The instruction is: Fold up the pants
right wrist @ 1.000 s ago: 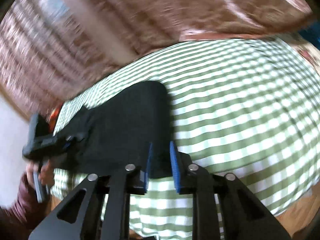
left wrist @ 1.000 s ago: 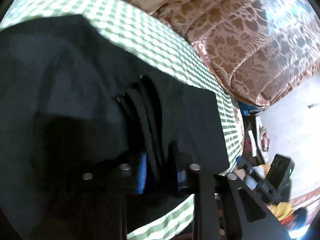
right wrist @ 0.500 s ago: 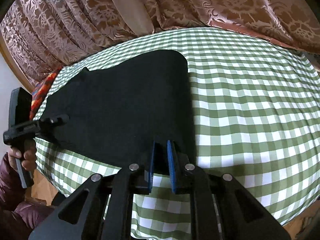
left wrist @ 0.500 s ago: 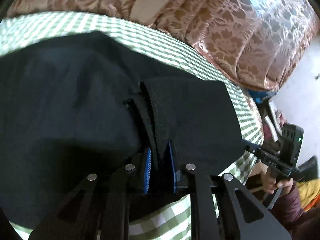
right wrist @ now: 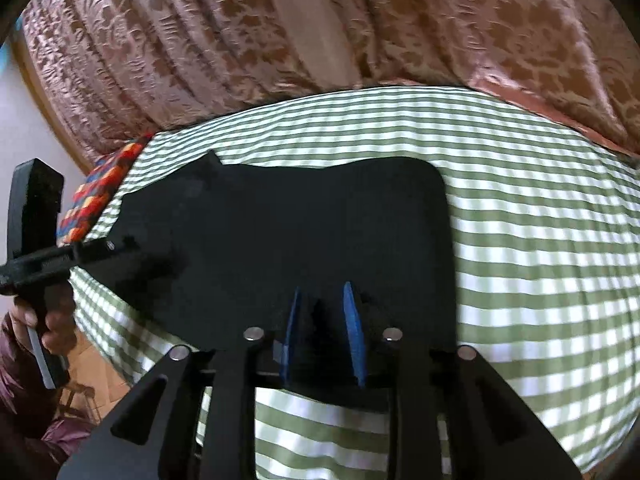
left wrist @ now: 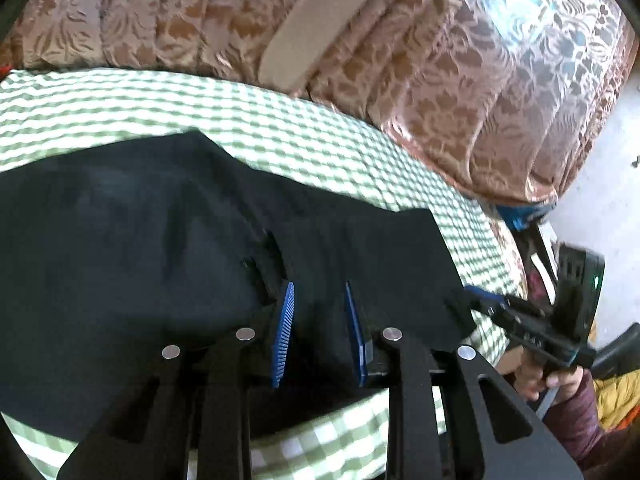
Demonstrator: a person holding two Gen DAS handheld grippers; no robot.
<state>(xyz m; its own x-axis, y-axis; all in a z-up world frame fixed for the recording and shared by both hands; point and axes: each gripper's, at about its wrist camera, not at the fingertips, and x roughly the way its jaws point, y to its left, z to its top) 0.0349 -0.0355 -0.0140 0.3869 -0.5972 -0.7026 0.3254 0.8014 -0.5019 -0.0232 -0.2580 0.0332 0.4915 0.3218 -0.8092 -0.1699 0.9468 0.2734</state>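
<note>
Green-checked cloth covers the bed (right wrist: 540, 264), with patterned curtains behind. Black pants (left wrist: 160, 260) lie flat ahead of both tongs — apparently a fold just laid. Left tongs (left wrist: 320, 332) and right tongs (right wrist: 320, 328) have just been spreading, pads flanking fabric without pressing it.
</note>
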